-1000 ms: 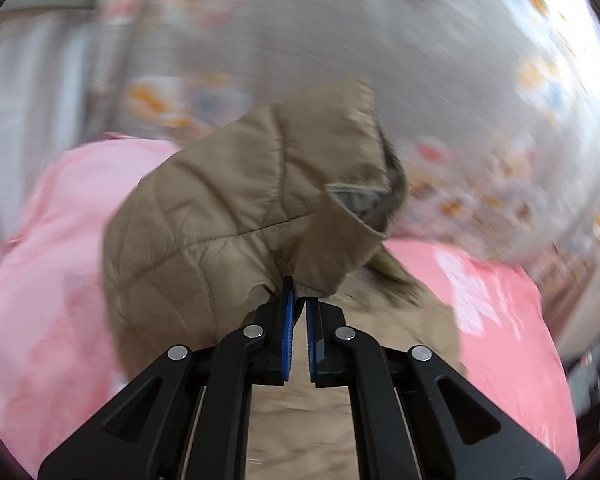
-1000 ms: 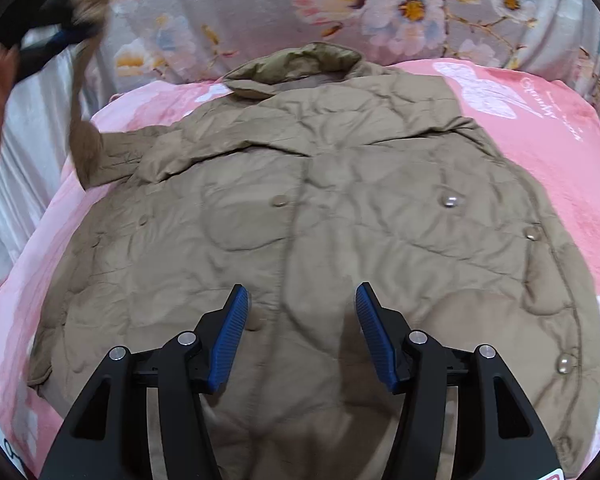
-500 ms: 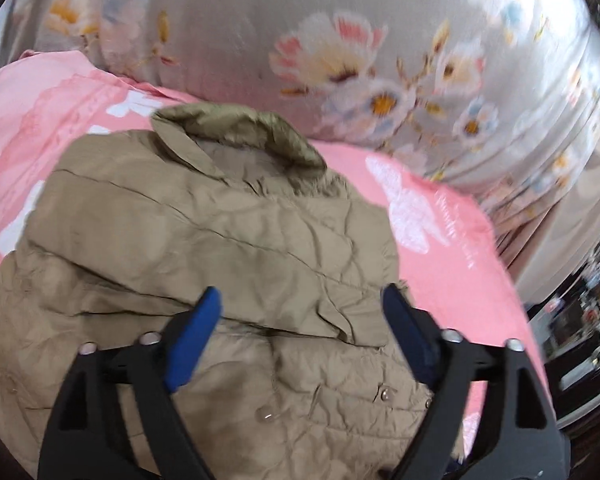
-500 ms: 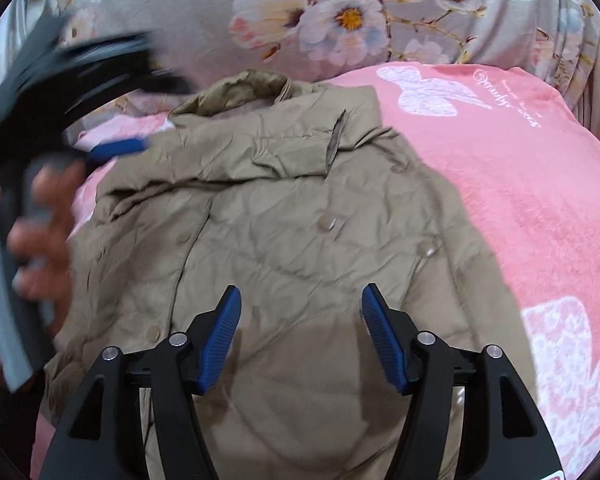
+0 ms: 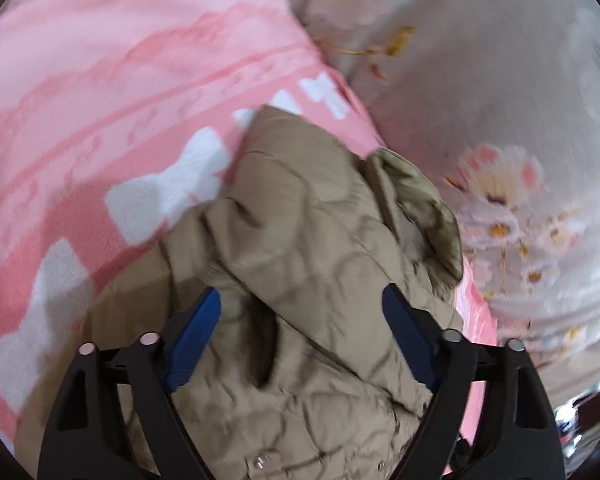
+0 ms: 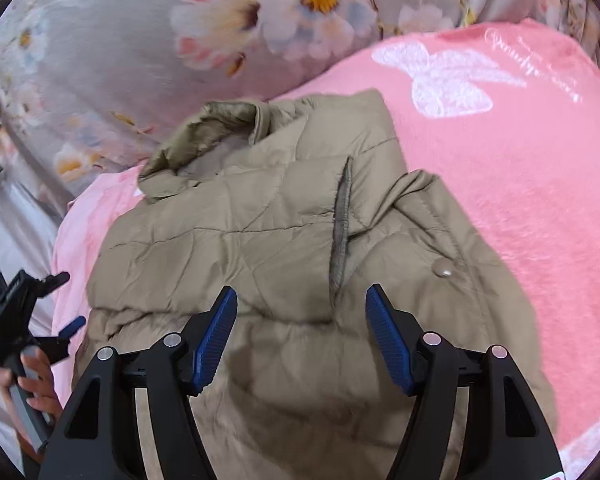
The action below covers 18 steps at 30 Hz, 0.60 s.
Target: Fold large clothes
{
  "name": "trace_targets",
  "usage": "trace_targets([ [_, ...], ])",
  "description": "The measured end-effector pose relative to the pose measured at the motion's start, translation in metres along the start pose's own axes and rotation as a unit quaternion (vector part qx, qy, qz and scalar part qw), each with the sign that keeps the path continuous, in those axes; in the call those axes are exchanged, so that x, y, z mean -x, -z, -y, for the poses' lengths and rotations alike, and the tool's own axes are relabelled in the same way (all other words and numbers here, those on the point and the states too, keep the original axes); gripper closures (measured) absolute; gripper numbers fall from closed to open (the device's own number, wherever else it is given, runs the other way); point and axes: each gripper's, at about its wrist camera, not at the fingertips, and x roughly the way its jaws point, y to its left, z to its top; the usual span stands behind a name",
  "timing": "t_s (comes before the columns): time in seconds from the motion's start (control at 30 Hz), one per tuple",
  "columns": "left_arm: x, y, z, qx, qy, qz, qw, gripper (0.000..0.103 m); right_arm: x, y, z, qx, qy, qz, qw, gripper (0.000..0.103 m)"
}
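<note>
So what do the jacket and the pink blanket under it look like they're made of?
Jacket: looks like thin quilted synthetic shell, probably padded; stitched panels, fine crinkles, faint sheen, a metal-looking snap. Pink blanket: seems soft fleece or plush; matte, fuzzy nap, white butterfly motif.

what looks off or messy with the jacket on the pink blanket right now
Nothing damaged or spilled. The tan quilted jacket lies on the pink blanket with one sleeve folded across the chest, a bit crooked; its cuff runs at a slant. The collar is bunched. Both tongs, left and right, are open above it.
</note>
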Motion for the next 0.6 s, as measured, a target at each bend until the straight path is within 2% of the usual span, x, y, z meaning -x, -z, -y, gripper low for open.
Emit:
trace_targets([
  [0.03,-0.005,-0.003,-0.007,0.010,0.003,-0.002,0.9999,0.032,-0.002,0.000,-0.003,0.006,0.000,0.000,1.000,0.048],
  [0.07,-0.009,-0.005,-0.012,0.016,0.003,-0.003,0.9999,0.039,-0.004,-0.002,-0.006,0.013,0.004,0.005,1.000,0.066],
  [0.1,-0.014,-0.006,-0.015,0.019,0.001,-0.005,0.9998,0.043,-0.004,-0.005,-0.013,0.029,0.019,0.013,0.999,0.076],
  [0.13,-0.020,-0.008,-0.018,0.018,-0.002,-0.009,0.9998,0.055,-0.003,-0.009,-0.019,0.042,0.023,0.020,0.999,0.101],
  [0.2,-0.026,-0.012,-0.019,0.019,-0.008,-0.014,0.9997,0.071,0.005,-0.018,-0.029,0.059,0.012,0.034,0.998,0.101],
  [0.23,-0.027,-0.014,-0.017,0.019,-0.006,-0.015,0.9997,0.081,0.020,-0.029,-0.042,0.078,0.011,0.063,0.995,0.101],
  [0.27,-0.025,-0.016,-0.014,0.016,-0.007,-0.012,0.9998,0.087,0.030,-0.036,-0.049,0.091,0.012,0.084,0.992,0.101],
  [0.33,-0.014,-0.019,-0.003,-0.003,-0.003,0.010,0.9999,0.092,0.067,-0.056,-0.069,0.120,0.006,0.151,0.981,0.101],
  [0.43,0.006,-0.019,0.019,-0.050,-0.009,0.054,0.9972,0.092,0.092,-0.072,-0.081,0.144,0.008,0.200,0.969,0.102],
  [0.5,0.007,-0.013,0.031,-0.082,-0.025,0.061,0.9944,0.092,0.075,-0.073,-0.073,0.152,0.044,0.187,0.969,0.102],
  [0.57,-0.007,-0.006,0.032,-0.103,-0.059,0.052,0.9916,0.091,0.042,-0.069,-0.054,0.136,0.059,0.141,0.979,0.102],
  [0.6,-0.015,-0.002,0.030,-0.110,-0.076,0.043,0.9901,0.091,0.016,-0.064,-0.037,0.116,0.064,0.102,0.986,0.102],
])
